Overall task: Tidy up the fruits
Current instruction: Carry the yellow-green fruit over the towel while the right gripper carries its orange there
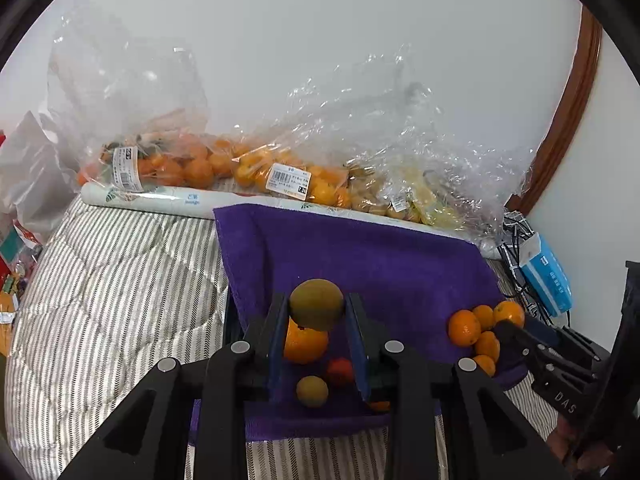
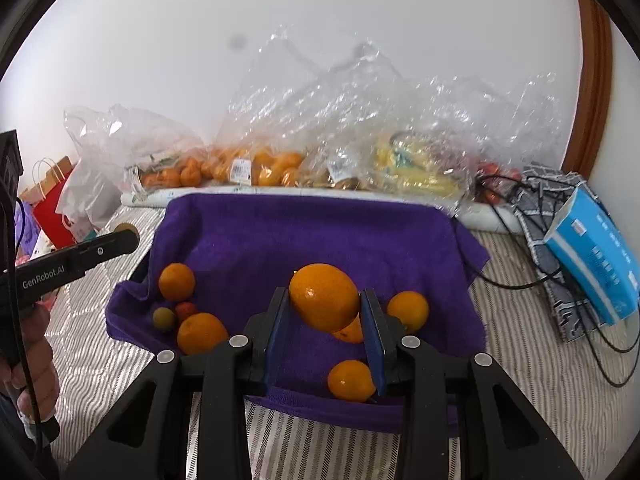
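Carrying fruit in both hands above the purple towel [image 2: 312, 236]. Left claw [image 1: 317, 316] clamped on a greenish-brown fruit [image 1: 317, 304], held over an orange [image 1: 306, 344], a small red fruit [image 1: 339, 372] and another greenish fruit [image 1: 312, 391]. Right claw [image 2: 325, 312] clamped on a large orange [image 2: 324, 297], held over a loose cluster of oranges [image 2: 408, 311] at the towel's right.

Risks, as judged:
- Both fruits are round and gripped near the pad tips; a tilt or jolt could let one slip out.
- Released from height, either could strike the fruit below and scatter it.
- The towel lies on a soft striped quilt [image 1: 120, 272]; fruit set near its edge may roll off.
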`<state>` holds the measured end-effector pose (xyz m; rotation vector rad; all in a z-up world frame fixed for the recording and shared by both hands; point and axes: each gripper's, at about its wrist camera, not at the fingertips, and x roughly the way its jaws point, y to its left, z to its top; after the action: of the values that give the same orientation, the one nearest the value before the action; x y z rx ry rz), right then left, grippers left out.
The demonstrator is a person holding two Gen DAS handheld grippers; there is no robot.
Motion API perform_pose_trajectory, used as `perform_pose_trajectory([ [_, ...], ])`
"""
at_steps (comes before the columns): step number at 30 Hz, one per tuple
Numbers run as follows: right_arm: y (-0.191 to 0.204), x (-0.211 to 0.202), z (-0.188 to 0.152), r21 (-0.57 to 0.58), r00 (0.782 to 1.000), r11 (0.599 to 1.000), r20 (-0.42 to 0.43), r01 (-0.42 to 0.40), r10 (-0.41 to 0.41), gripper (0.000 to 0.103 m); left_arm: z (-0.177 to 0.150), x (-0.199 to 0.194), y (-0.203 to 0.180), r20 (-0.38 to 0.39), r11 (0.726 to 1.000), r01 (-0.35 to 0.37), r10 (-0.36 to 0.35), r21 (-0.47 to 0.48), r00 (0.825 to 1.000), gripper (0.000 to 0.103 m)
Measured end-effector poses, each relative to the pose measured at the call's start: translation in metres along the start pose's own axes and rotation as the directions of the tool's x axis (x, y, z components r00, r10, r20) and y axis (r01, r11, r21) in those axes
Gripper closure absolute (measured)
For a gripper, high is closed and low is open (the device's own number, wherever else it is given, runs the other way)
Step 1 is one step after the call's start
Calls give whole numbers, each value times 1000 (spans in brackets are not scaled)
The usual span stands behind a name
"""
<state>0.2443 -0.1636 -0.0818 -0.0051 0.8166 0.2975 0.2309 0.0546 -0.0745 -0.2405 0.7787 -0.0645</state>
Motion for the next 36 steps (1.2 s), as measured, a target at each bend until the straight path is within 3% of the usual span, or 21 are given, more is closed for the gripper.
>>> perform_pose_trajectory([
  [17,9,35,-19,-37,997,999,-77,-24,22,68,-11,28,-7,-53,999,33,-32,19,998,76],
  [36,8,43,-25,-56,996,998,-85,-12,7,68,-20,44,-10,-94,999,34,-30,41,995,76],
])
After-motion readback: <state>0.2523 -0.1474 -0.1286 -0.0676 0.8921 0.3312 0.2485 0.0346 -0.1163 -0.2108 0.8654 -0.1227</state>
